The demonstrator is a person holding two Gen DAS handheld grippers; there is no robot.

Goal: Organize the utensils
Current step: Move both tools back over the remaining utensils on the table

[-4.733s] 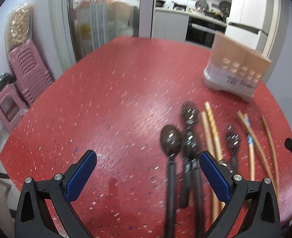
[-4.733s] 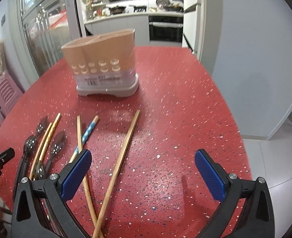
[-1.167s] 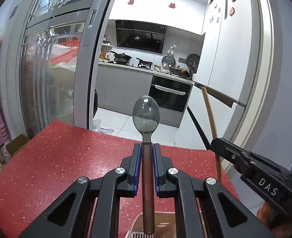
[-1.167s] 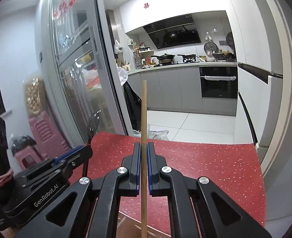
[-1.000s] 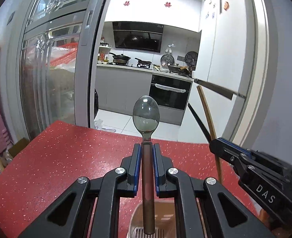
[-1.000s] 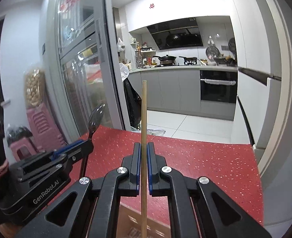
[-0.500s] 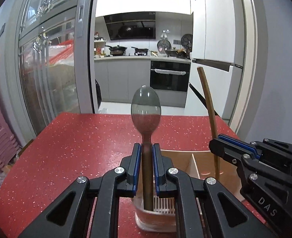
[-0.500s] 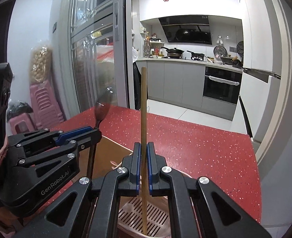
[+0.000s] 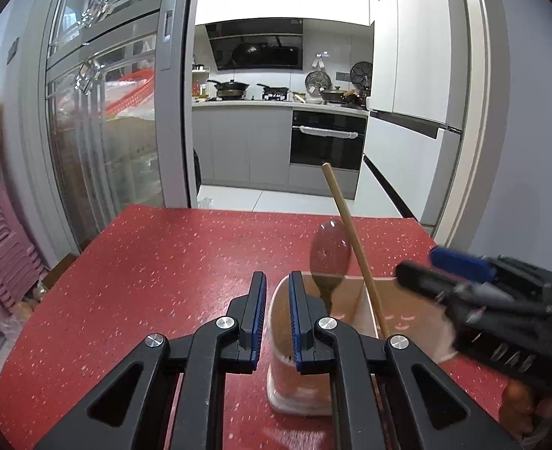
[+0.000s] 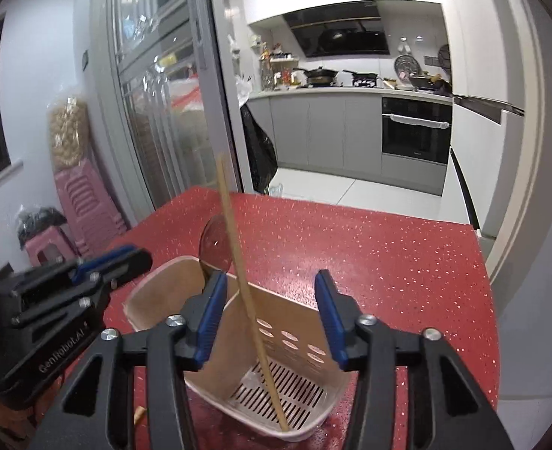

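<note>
The tan utensil holder (image 9: pixel 354 311) stands on the red table (image 9: pixel 170 262) and also shows in the right wrist view (image 10: pixel 294 322). A dark spoon (image 9: pixel 330 258) leans in its left compartment, seen in the right wrist view too (image 10: pixel 215 243). A wooden chopstick (image 9: pixel 351 232) leans in the right compartment, its tip on the slotted floor (image 10: pixel 249 307). My left gripper (image 9: pixel 277 315) is slightly open and empty, just above the holder's left end. My right gripper (image 10: pixel 270 318) is open and empty over the holder.
A chopstick end (image 10: pixel 139 414) lies on the table to the left of the holder. Pink stools (image 10: pixel 84 202) stand off the table's left side. Glass doors and a kitchen lie beyond the far edge.
Both grippers have opened. The spoon and the chopstick have dropped into the holder and now lean freely. The right gripper has opened wider than the left.
</note>
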